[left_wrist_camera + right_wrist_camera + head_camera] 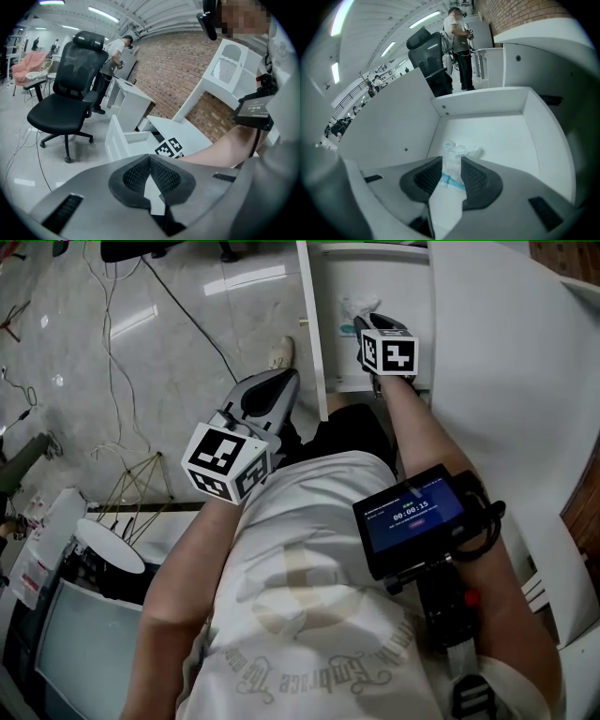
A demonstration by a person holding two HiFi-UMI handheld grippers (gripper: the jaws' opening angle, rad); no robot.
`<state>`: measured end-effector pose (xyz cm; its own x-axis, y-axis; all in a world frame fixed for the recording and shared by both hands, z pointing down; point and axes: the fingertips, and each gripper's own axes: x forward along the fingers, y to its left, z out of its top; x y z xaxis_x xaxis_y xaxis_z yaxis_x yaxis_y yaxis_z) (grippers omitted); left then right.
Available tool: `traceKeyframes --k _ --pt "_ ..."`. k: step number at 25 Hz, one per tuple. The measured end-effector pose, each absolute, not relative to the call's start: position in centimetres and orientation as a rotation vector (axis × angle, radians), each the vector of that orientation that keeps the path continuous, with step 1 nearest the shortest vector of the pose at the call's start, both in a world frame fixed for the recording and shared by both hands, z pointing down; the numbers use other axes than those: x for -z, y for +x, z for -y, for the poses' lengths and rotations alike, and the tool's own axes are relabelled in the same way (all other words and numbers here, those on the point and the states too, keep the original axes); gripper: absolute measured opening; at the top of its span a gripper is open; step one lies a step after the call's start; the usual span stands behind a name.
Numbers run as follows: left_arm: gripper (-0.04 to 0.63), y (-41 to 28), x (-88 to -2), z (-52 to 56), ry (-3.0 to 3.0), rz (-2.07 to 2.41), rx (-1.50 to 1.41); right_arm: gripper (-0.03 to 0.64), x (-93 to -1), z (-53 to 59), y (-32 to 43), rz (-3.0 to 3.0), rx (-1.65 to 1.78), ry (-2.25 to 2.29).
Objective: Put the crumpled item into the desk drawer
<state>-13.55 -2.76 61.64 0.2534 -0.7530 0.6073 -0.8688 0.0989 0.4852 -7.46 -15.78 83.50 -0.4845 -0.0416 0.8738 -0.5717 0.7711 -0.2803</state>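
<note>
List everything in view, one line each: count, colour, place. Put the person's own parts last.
crumpled item: one, white with blue print, on the drawer floor
drawer: one, white, pulled open beside the desk
desk: one, white, right side of the head view
office chair: one, black, on the pale floor, left of the left gripper view
brick wall: one, red-brown, behind the furniture
bystander: one, white top, standing far beyond the drawer
screen unit: one, black with blue display, strapped to the person's right forearm
left gripper: one, grey, jaws together and empty, held near the waist
right gripper: one, grey, inside the drawer, jaws pinching the crumpled item
</note>
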Motion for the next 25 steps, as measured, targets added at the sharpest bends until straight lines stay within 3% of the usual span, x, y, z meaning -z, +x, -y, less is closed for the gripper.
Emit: traceKeyframes --k 25 --pt "0.02 -13.5 -55.4 3.8 1.895 1.369 -0.228 0.046 -75.3 14.9 -2.9 2.012 -0.731 0.687"
